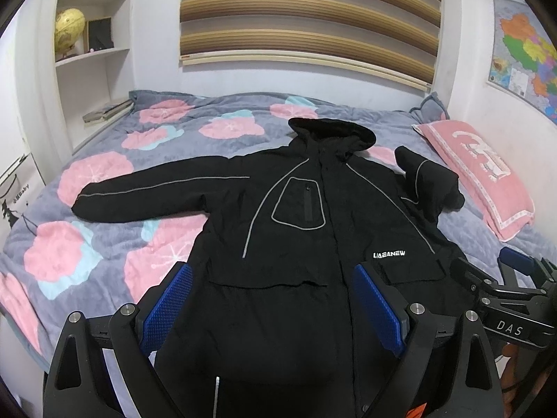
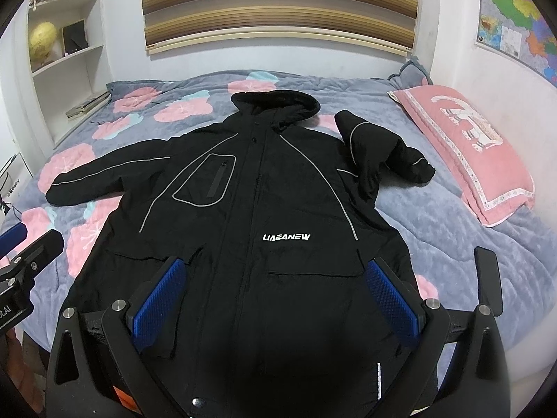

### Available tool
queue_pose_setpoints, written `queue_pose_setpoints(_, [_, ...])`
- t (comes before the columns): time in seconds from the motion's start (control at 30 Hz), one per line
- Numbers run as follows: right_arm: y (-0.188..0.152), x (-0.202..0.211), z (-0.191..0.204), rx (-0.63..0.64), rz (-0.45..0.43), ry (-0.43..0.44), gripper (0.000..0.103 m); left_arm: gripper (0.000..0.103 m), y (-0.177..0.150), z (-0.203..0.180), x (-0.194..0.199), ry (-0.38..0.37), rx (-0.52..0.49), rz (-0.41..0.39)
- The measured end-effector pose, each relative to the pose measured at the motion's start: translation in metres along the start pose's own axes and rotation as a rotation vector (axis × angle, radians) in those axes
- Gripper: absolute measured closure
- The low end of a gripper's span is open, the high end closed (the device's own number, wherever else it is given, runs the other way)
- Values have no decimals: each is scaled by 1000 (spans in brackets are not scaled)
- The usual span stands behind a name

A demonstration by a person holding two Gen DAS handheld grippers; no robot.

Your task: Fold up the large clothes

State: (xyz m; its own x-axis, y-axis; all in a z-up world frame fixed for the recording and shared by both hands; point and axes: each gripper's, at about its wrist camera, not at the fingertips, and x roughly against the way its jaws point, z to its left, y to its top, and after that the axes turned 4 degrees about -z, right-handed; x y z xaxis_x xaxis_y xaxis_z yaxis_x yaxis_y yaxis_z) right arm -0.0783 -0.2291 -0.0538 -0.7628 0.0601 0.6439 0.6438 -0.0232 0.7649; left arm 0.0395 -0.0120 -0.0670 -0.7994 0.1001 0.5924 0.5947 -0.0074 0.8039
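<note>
A large black hooded jacket [image 1: 296, 230] [image 2: 264, 209] with grey piping and white lettering lies face up on the bed. Its left sleeve [image 1: 146, 195] [image 2: 104, 174] stretches out flat. Its right sleeve [image 1: 428, 181] [image 2: 376, 149] is bunched and bent back near the shoulder. My left gripper [image 1: 273, 299] hovers open above the jacket's lower front, blue pads wide apart, nothing between them. My right gripper [image 2: 278, 296] is likewise open over the hem area, empty. The other gripper shows at each view's edge: the right one [image 1: 515, 278], the left one [image 2: 24, 250].
The grey quilt [image 1: 104, 181] [image 2: 452, 237] with pink flowers covers the bed. A pink pillow [image 1: 484, 177] [image 2: 466, 146] lies right of the jacket. Shelves with a globe [image 1: 69, 28] and books [image 1: 108, 111] stand at the left wall.
</note>
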Motion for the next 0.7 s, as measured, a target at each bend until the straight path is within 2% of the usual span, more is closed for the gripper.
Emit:
queue_pose_setpoints(0.5, [-1,-5,-11,-21,9,-3,0,9,-1,-10,-5,-2,-15,16])
queue_pose_setpoints(0.7, [-2,-17,-18,-31,28,-11,0,9,-1,-9,-16,-16,8,32])
